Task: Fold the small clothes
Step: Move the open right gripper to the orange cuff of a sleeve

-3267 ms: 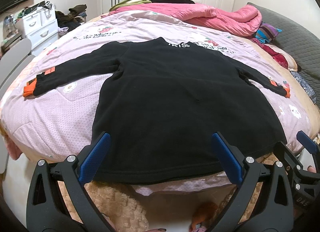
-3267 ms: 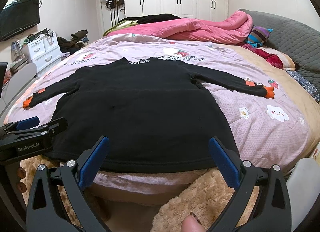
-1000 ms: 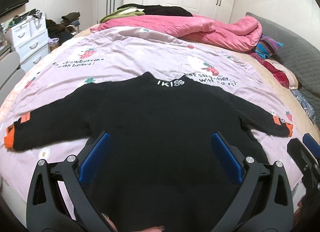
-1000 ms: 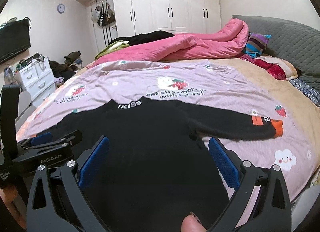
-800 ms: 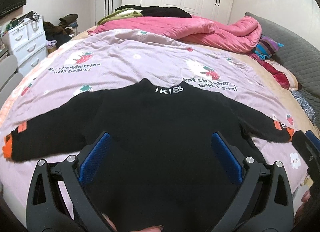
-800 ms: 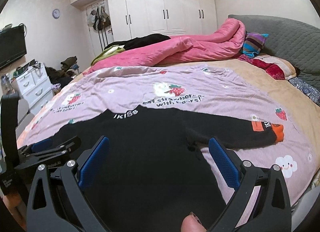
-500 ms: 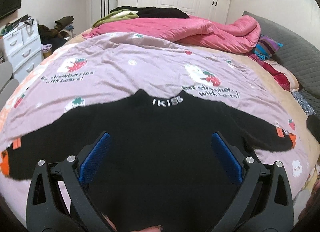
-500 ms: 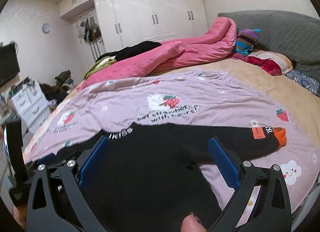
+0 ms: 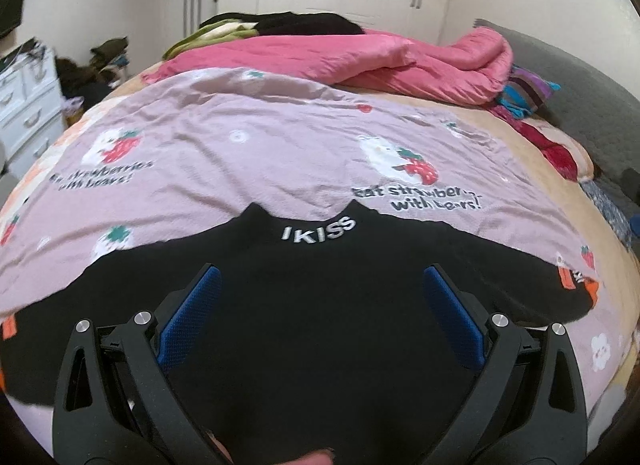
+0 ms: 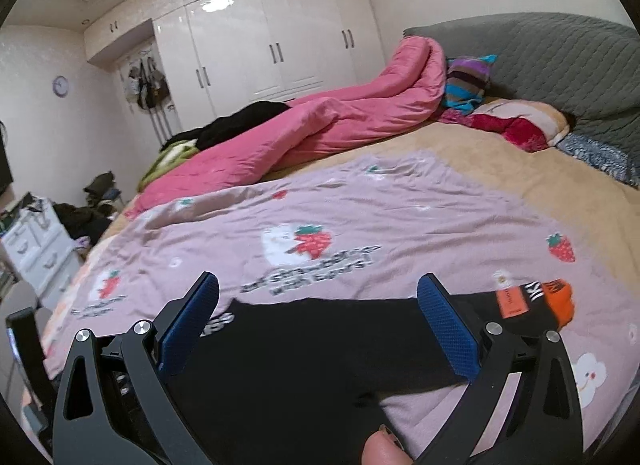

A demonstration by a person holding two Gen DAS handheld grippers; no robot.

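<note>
A black long-sleeved top [image 9: 320, 329] with "IKISS" in white on its collar [image 9: 318, 227] lies flat on a lilac strawberry-print blanket [image 9: 240, 161], sleeves spread to both sides. My left gripper [image 9: 322, 277] hovers open over the chest, just below the collar. My right gripper [image 10: 318, 285] is open above the right sleeve [image 10: 360, 329], whose orange cuff [image 10: 558, 301] lies past the right finger. Nothing is held between either pair of blue pads.
A pink quilt [image 9: 360, 61] is heaped at the far side of the bed, with dark and green clothes behind it. Pillows [image 10: 516, 121] and a grey headboard [image 10: 560, 61] stand at the right. White drawers [image 9: 28, 101] sit left of the bed.
Both grippers have advanced from the hem up over the top toward the collar. The right one has swung rightward to above the right sleeve. Both stay open.
</note>
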